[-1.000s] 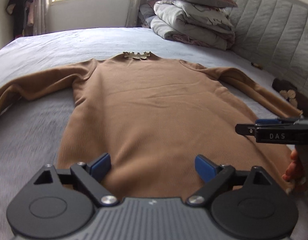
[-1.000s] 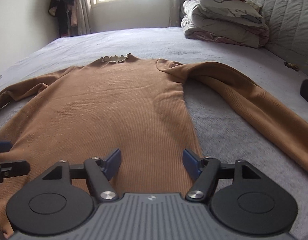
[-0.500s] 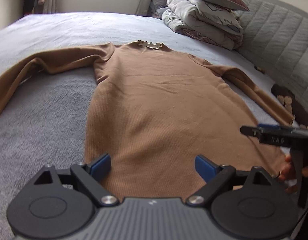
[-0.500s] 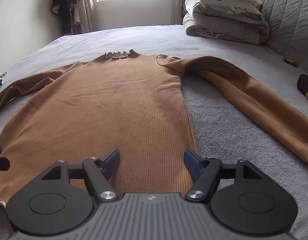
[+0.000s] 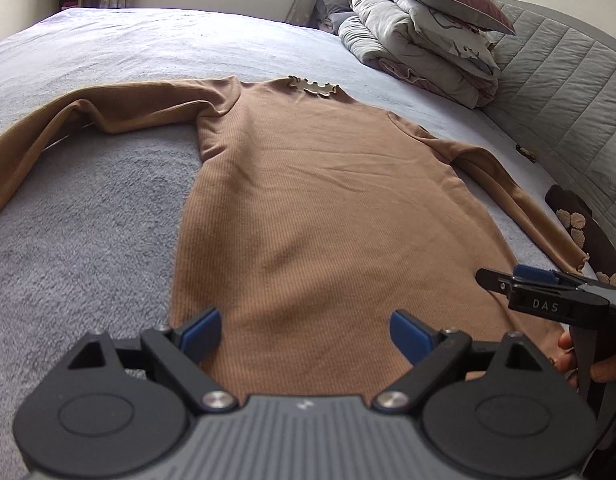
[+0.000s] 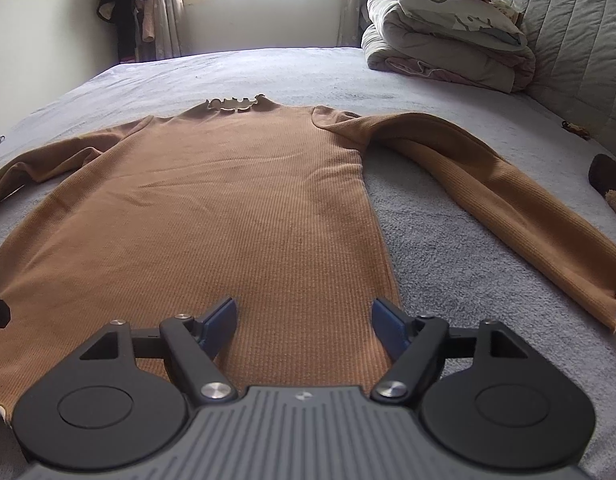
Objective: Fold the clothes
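A brown ribbed long-sleeved sweater lies flat on the grey bed, frilled collar away from me, both sleeves spread out; it also shows in the right wrist view. My left gripper is open and empty over the hem near its left corner. My right gripper is open and empty over the hem near its right corner. The right gripper also shows from the side in the left wrist view, held by a hand.
The grey bedspread surrounds the sweater. Folded duvets and a pillow are stacked at the far right by the padded headboard. A dark brown item lies by the right sleeve's cuff. Clothes hang in the far left corner.
Both grippers stay open over the hem. The left gripper has shifted left toward the hem's left corner and the right one toward the right edge; the sweater has not moved.
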Tool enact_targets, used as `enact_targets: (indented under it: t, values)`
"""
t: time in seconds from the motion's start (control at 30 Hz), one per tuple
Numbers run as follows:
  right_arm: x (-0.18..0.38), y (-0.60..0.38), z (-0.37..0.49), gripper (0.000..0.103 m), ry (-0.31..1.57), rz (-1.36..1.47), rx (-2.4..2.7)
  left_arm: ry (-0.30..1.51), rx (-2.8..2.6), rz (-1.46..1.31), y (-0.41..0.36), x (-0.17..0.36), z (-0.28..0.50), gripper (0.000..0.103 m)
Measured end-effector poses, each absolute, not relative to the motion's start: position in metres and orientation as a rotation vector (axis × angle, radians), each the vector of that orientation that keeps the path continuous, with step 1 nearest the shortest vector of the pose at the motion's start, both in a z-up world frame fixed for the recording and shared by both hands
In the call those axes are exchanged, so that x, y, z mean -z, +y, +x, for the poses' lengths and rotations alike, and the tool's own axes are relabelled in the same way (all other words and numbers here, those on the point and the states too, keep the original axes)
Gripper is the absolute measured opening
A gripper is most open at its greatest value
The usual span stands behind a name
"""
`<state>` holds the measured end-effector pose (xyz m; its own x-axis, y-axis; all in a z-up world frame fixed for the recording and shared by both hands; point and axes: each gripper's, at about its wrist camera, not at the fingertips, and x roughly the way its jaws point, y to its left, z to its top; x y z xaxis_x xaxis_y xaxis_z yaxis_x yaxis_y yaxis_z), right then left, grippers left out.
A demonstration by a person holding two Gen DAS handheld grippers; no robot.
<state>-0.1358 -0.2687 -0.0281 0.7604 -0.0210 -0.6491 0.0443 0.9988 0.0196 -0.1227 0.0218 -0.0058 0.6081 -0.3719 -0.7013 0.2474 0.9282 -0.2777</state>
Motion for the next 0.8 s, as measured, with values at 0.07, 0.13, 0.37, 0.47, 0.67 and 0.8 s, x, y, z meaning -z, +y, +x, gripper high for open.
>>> enact_targets:
  t: [0.07, 0.13, 0.37, 0.47, 0.67, 0.8]
  values:
    - [0.0279, -0.2686, -0.136, 0.078, 0.707, 0.034, 0.035, 0.845, 0.36, -0.157, 0.0221, 0.0061, -0.1227, 0.093]
    - [0.0276, -0.2684, -0.1362, 0.078, 0.707, 0.034, 0.035, 0.845, 0.36, -0.154, 0.0219, 0.006, -0.1227, 0.093]
    - [0.027, -0.2666, -0.1362, 0.078, 0.709, 0.031, 0.039, 0.849, 0.357, -0.163, 0.0219, 0.0052, -0.1223, 0.093]
    - [0.0275, -0.2674, -0.136, 0.078, 0.71, 0.031, 0.038, 0.849, 0.358, -0.164, 0.0222, 0.005, -0.1219, 0.093]
    - [0.0277, -0.2675, -0.1354, 0.078, 0.711, 0.031, 0.039, 0.852, 0.356, -0.171, 0.0228, 0.0044, -0.1209, 0.093]
    - [0.0274, -0.2671, -0.1353, 0.078, 0.713, 0.031, 0.039, 0.854, 0.356, -0.177, 0.0233, 0.0041, -0.1203, 0.093]
